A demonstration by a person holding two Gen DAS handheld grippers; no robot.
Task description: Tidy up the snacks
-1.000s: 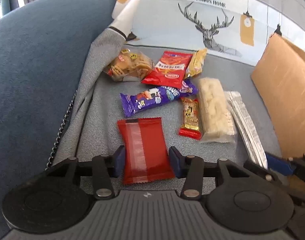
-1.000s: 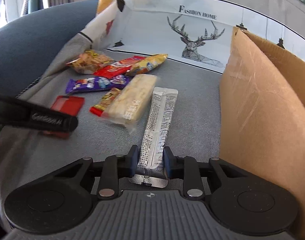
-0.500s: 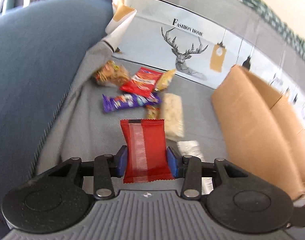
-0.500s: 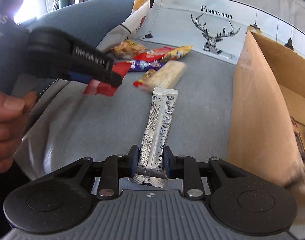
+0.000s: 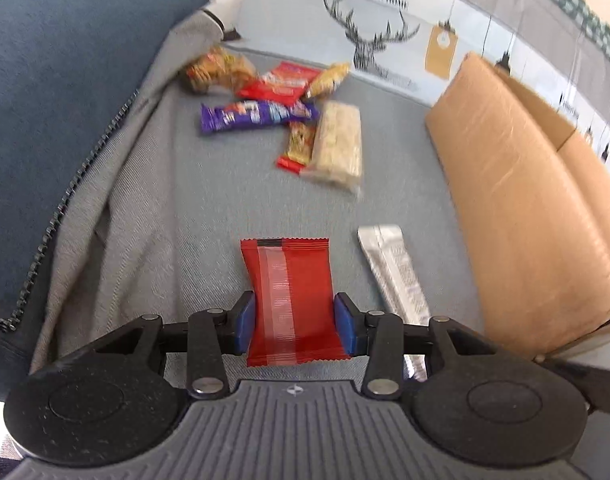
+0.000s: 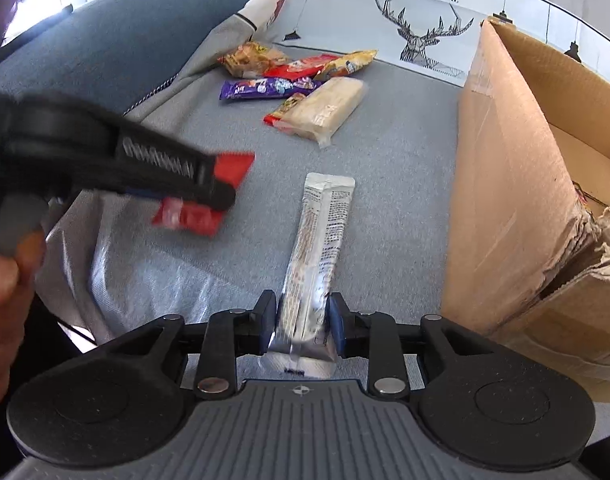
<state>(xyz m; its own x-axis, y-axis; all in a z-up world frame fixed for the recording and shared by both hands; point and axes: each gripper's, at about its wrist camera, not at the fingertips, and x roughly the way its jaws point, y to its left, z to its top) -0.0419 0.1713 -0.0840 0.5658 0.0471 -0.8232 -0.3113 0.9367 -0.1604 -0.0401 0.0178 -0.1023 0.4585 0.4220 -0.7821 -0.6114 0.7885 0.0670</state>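
My left gripper point(image 5: 295, 326) is shut on a red snack packet point(image 5: 291, 300) and holds it above the grey sofa seat; it shows from the side in the right wrist view point(image 6: 201, 196). My right gripper point(image 6: 301, 330) is shut on a silver snack bar point(image 6: 319, 256), also lifted; the bar shows in the left wrist view point(image 5: 397, 276). Several snacks lie on the seat farther off: a purple bar point(image 5: 257, 114), a pale rice cracker pack point(image 5: 339, 144), a small red-gold bar point(image 5: 297, 146) and red and yellow packets point(image 5: 281, 82).
An open cardboard box point(image 6: 517, 184) stands on the right, with some snacks inside. A blue sofa back point(image 5: 65, 80) rises at the left. A deer-print cushion point(image 6: 421, 20) is at the back. A grey jacket point(image 5: 117, 216) lies on the seat's left.
Both grippers have lifted their snacks off the seat and drawn back from the pile. The left gripper with the red packet has moved right, nearer the silver bar and the box.
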